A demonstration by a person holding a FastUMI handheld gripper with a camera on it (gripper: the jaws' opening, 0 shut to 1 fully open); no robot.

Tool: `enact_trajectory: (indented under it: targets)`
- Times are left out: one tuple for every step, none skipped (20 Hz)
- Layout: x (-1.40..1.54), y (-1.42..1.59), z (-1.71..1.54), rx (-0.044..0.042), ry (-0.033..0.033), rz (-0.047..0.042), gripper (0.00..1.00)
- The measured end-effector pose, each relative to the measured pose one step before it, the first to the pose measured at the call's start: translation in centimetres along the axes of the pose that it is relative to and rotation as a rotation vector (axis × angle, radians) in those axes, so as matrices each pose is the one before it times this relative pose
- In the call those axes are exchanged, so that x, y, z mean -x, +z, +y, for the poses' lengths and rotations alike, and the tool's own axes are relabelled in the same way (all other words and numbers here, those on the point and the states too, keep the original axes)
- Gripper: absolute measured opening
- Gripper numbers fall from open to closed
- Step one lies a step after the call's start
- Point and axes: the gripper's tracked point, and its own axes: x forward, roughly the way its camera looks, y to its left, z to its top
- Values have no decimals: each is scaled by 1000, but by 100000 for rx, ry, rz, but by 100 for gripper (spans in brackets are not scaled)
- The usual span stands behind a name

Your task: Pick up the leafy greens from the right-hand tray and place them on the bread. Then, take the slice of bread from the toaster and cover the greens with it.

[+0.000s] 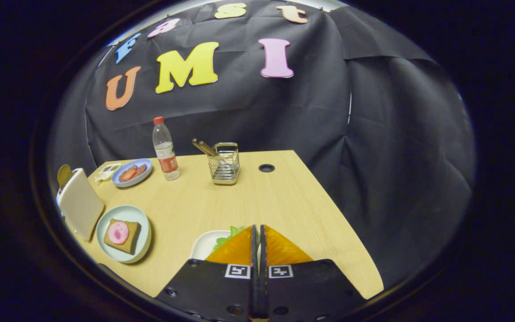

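My gripper (258, 229) is shut, its two orange fingers (235, 248) pressed together with nothing visibly held between them. They hang over a white tray (204, 245) at the table's near edge. The leafy greens (227, 236) peek out from behind the left finger and are mostly hidden by it. To the left, a slice of bread (128, 243) topped with a round pink slice lies on a pale blue plate (143, 223). Farther left stands a white toaster (80, 205), with a brown slice of bread (64, 174) sticking out of its top.
At the back of the wooden table (284, 205) stand a blue plate with red food (131, 172), a clear water bottle (165, 150) with a red cap and a wire basket (225, 164) holding utensils. A cable hole (266, 168) lies beside the basket. The table's right edge runs diagonally toward me.
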Motion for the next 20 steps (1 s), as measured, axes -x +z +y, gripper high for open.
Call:
enact_trajectory:
  targets:
    - [470, 495, 331, 535, -270, -128, 0]
    - [448, 486, 435, 244, 68, -432, 0]
    - [542, 490, 438, 982, -299, -549, 0]
    - [465, 471, 483, 1415, -226, -660, 0]
    - [498, 598, 608, 1296, -183, -915, 0]
    - [345, 630, 598, 700, 61, -414, 0]
    - [376, 507, 608, 467, -35, -314, 0]
    - [352, 573, 749, 397, 205, -559, 0]
    - [411, 723, 952, 764, 102, -1045, 0]
    - [507, 685, 1203, 894, 920, -942, 0]
    - [448, 709, 1448, 631, 1056, -552, 0]
    - [432, 576, 1741, 166, 1527, -646, 0]
    - [292, 579, 1595, -4, 1194, -755, 0]
    - [292, 395, 1612, 41, 1216, -617, 0]
    - [98, 154, 2195, 278, 1825, -485, 0]
    - [189, -34, 2035, 3, 1966, 15, 0]
    - [67, -50, 1982, -253, 1968, 73, 0]
    - [5, -198, 2290, -247, 2015, 232, 0]
    - [69, -161, 2187, -265, 2161, 342, 0]
    - [-154, -267, 2115, -209, 2050, 203, 0]
